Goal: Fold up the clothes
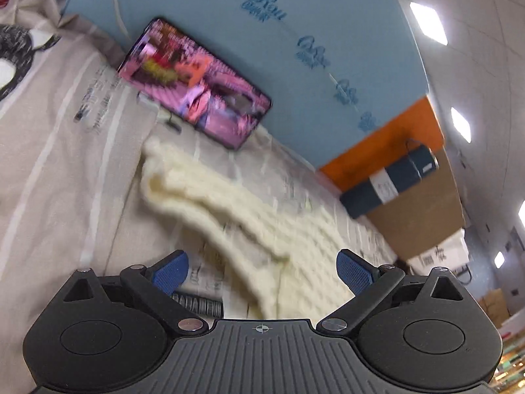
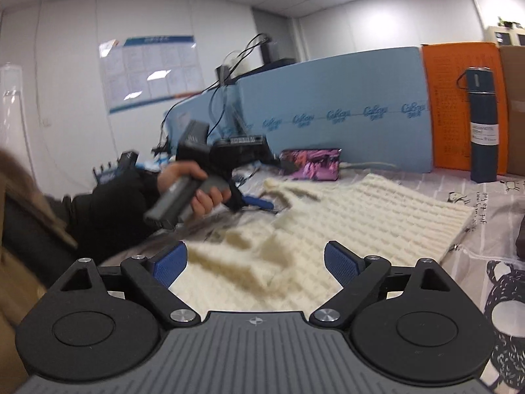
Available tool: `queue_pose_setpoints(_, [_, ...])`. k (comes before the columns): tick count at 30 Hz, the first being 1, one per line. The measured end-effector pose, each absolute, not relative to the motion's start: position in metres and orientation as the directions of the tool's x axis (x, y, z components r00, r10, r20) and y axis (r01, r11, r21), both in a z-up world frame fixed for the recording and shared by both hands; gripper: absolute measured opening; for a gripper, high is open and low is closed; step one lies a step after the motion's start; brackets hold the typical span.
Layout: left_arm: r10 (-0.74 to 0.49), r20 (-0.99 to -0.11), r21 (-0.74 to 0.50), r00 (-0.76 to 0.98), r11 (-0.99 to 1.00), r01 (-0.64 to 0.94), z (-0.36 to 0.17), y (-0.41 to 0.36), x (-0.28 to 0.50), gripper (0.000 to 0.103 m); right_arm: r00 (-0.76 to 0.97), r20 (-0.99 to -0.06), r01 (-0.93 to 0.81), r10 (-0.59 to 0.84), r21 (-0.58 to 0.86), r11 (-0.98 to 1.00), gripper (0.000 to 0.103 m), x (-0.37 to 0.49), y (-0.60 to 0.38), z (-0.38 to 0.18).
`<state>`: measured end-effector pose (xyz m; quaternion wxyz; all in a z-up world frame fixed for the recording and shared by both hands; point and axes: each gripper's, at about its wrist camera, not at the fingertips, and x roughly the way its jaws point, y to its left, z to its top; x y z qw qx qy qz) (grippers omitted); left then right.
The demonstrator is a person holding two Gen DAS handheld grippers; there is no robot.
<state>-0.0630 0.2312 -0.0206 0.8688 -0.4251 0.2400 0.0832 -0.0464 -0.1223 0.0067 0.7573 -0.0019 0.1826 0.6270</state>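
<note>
A cream chunky-knit sweater (image 2: 344, 216) lies spread on the printed grey sheet (image 2: 492, 197), with one sleeve bunched toward the near side. It also shows in the left wrist view (image 1: 262, 223), blurred. My right gripper (image 2: 256, 266) is open and empty, just above the sweater's near edge. My left gripper (image 1: 262, 272) is open and empty, held above the sweater's sleeve. In the right wrist view the left gripper (image 2: 252, 202) is in the person's hand at the sweater's far left, its blue fingers over the sheet.
A phone with a pink screen (image 1: 197, 82) leans against a blue foam board (image 1: 295, 49) at the back. A dark blue flask (image 2: 482, 124) stands by an orange board (image 2: 459, 105). Cables and black equipment (image 2: 239, 144) sit at the back left.
</note>
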Motion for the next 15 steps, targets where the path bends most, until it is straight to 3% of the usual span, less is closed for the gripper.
queue_pose_setpoints(3, [-0.024, -0.471, -0.689, 0.882, 0.634, -0.351, -0.022, 0.234, -0.044, 0.098, 0.174, -0.250, -0.933, 0.952, 0.267, 0.241, 0.091, -0.027, -0.110, 0.005])
queue_pose_setpoints(4, [0.008, -0.480, -0.675, 0.877, 0.636, -0.374, -0.024, 0.235, -0.039, 0.093, 0.180, -0.240, -0.925, 0.954, 0.289, 0.247, 0.091, -0.019, -0.107, 0.003])
queue_pose_setpoints(6, [0.114, -0.500, -0.616, 0.858, 0.650, -0.445, -0.026, 0.233, -0.035, 0.052, 0.192, -0.220, -0.907, 0.957, 0.332, 0.258, 0.091, -0.004, -0.099, -0.002])
queue_pose_setpoints(7, [0.118, -0.489, -0.613, 0.864, 0.658, -0.437, -0.026, 0.232, -0.036, 0.020, 0.201, -0.215, -0.897, 0.956, 0.353, 0.267, 0.091, 0.003, -0.096, -0.005])
queue_pose_setpoints(8, [0.121, -0.479, -0.610, 0.870, 0.666, -0.429, -0.025, 0.232, -0.036, 0.015, 0.210, -0.210, -0.886, 0.955, 0.372, 0.277, 0.091, 0.009, -0.094, -0.008])
queue_pose_setpoints(11, [0.129, -0.443, -0.600, 0.887, 0.693, -0.400, -0.022, 0.230, -0.038, 0.015, 0.237, -0.196, -0.863, 0.951, 0.406, 0.299, 0.091, 0.017, -0.098, -0.012])
queue_pose_setpoints(15, [0.025, -0.329, -0.559, 0.944, 0.800, -0.216, -0.001, 0.203, -0.043, 0.015, 0.257, -0.178, -0.843, 0.950, 0.439, 0.310, 0.091, 0.024, -0.102, -0.016])
